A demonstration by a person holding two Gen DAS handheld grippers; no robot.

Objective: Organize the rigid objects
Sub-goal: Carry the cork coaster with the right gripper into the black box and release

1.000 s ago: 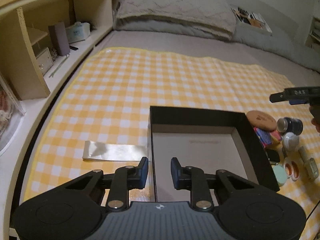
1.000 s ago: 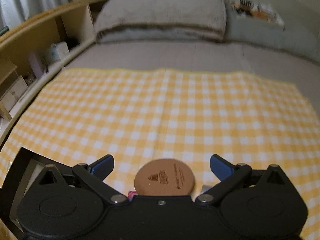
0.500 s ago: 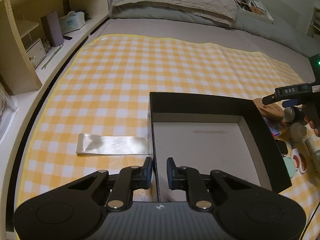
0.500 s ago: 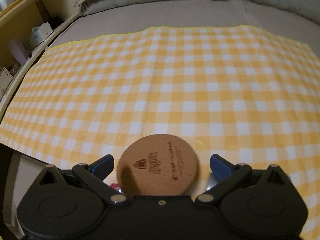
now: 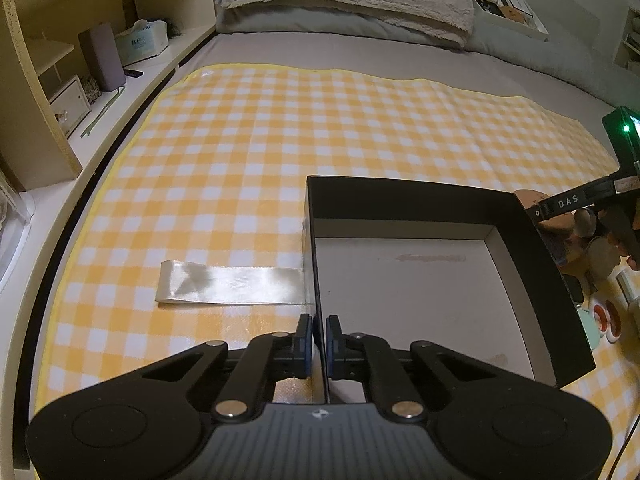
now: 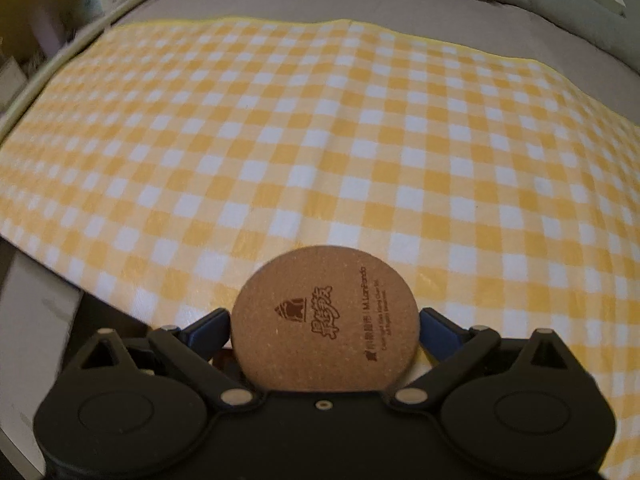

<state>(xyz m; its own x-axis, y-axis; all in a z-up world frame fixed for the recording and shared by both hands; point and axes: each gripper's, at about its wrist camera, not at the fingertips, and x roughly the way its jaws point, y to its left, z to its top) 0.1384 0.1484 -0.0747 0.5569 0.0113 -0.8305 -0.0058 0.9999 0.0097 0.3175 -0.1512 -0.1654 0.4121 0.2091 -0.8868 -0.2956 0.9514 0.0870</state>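
The cork coaster sits between the fingers of the right hand-held gripper, its printed face up and its round edge touching a blue pad on each side, so this gripper looks clenched on it across its width. Being a disc, it has no long axis to line up. It appears lifted just above the yellow checked cloth that covers the bed. The black box lies to the left of the coaster: a dark wall and pale floor show at the lower left edge of the right wrist view, and in the left wrist view the coaster peeks over the box's far right corner. The coming move therefore seems to turn on carrying the coaster leftward, over the right wall, and down onto the bare pale floor. The right hand is the nearer one and already has it.

The left hand-held gripper is pinched shut on the box's left wall, one finger outside and one inside, probably steadying it.

Counted: one coaster, one box, nothing in it, and one pale ribbon lying flat on the cloth, its right end touching the box. Beyond the right wall sits a cluster of small items, partly hidden and too crowded to count surely.
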